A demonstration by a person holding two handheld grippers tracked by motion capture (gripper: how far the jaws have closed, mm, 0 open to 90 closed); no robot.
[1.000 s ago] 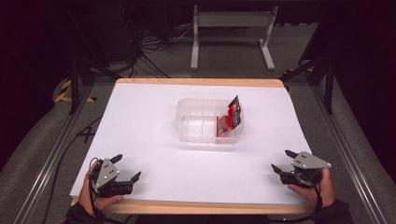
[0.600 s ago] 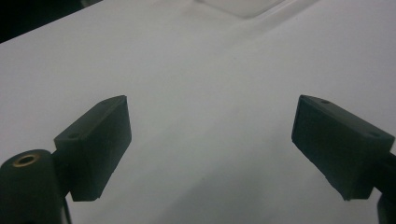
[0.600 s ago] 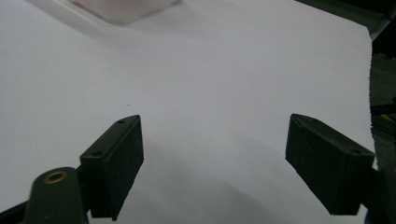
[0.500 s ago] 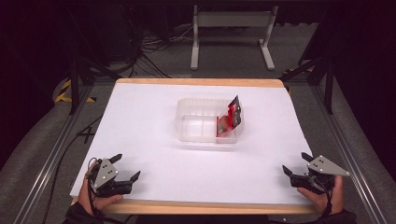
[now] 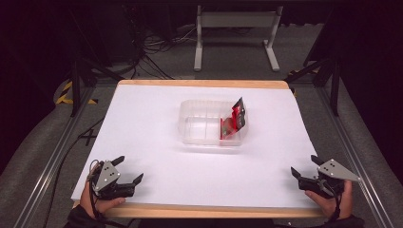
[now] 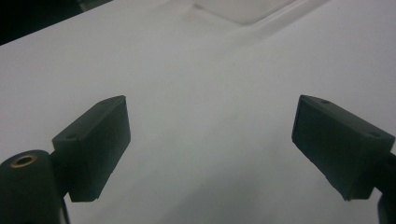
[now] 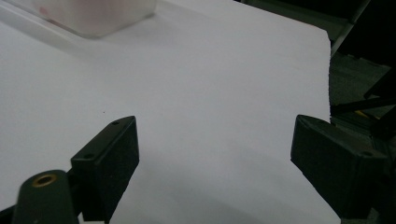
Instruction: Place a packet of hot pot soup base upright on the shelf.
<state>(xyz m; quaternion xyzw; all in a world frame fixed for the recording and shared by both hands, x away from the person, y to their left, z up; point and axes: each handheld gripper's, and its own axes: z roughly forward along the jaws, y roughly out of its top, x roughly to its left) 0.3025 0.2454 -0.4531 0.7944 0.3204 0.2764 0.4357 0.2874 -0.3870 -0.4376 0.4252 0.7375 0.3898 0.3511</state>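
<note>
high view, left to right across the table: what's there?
left gripper → clear plastic container → red packet leaning at the container's right end → right gripper

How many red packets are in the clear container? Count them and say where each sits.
1 that I can tell: a red packet leans upright at the right end of the clear container. The red mass may hold a second one, too blurred to separate.
</note>
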